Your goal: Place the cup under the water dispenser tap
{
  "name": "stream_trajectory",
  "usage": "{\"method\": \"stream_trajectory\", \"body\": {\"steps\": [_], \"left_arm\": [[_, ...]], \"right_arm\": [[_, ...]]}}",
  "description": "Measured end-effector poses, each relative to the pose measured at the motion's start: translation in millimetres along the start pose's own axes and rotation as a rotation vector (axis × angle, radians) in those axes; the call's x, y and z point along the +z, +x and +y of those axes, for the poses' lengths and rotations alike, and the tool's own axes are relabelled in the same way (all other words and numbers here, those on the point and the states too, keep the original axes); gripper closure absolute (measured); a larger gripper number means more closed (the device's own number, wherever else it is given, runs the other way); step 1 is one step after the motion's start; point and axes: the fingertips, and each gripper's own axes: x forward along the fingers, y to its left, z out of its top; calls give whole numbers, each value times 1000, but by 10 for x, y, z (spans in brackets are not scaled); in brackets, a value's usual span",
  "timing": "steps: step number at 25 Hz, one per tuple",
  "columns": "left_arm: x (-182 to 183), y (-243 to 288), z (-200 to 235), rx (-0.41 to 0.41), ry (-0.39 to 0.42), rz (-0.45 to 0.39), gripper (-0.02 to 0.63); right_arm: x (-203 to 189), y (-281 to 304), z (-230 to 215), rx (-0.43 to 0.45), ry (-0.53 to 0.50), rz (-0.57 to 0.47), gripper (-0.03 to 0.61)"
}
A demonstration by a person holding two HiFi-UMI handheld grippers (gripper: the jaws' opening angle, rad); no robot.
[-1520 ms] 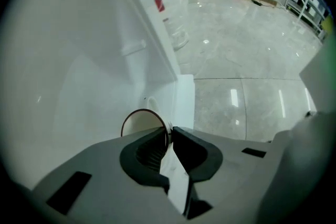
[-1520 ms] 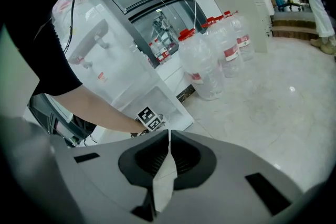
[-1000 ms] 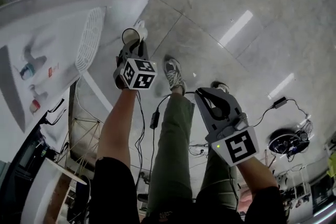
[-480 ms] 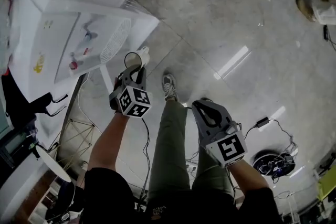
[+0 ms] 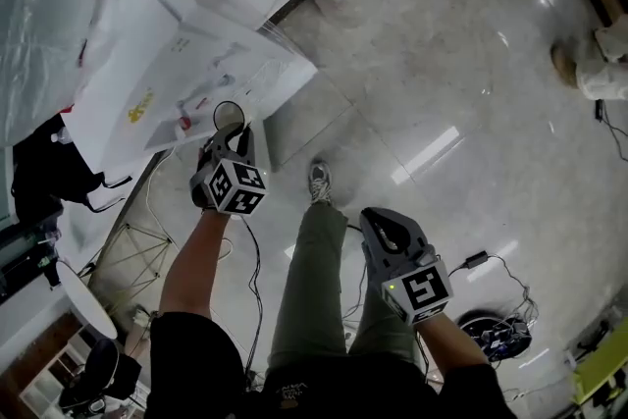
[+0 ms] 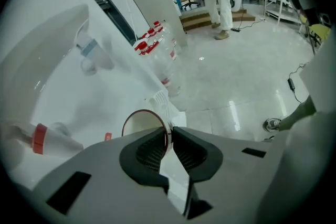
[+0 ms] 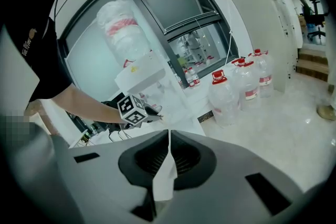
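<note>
Left gripper: forearm outstretched, pointing downward; jaws narrow, pinching cup wall
Cup: mouth upward; long axis roughly upright
Right gripper: lower; jaws closed, empty

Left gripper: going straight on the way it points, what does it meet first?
Likely the white front of the water dispenser, with the held cup touching it first; depth is unclear.

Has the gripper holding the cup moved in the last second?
Yes. The left gripper, shut on the cup, has risen along the front of the water dispenser and now sits closer to its taps.
</note>
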Motion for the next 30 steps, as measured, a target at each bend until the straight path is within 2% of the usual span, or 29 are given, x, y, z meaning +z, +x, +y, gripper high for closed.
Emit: {"method": "stream_trajectory", "body": {"steps": [9, 14, 20, 23, 26, 30], "left_arm": [[-422, 244, 242, -4, -31, 51, 552], [-399, 274, 226, 31, 42, 39, 550], [-382, 279, 235, 105, 54, 15, 535], [-341, 230, 209, 122, 28, -6, 466], [-305, 127, 161, 129, 1, -27, 441], [-200, -154, 113, 160, -70, -95, 440]], "right_arm": [[96, 412, 73, -5, 13, -2, 534], [53, 483, 101, -8, 23, 9, 534], [12, 452, 125, -10, 19, 20, 534], [36, 366, 105, -11, 6, 19, 534], [48, 281, 121, -14, 0, 19, 534], [132, 205, 173, 2, -26, 9, 534]]}}
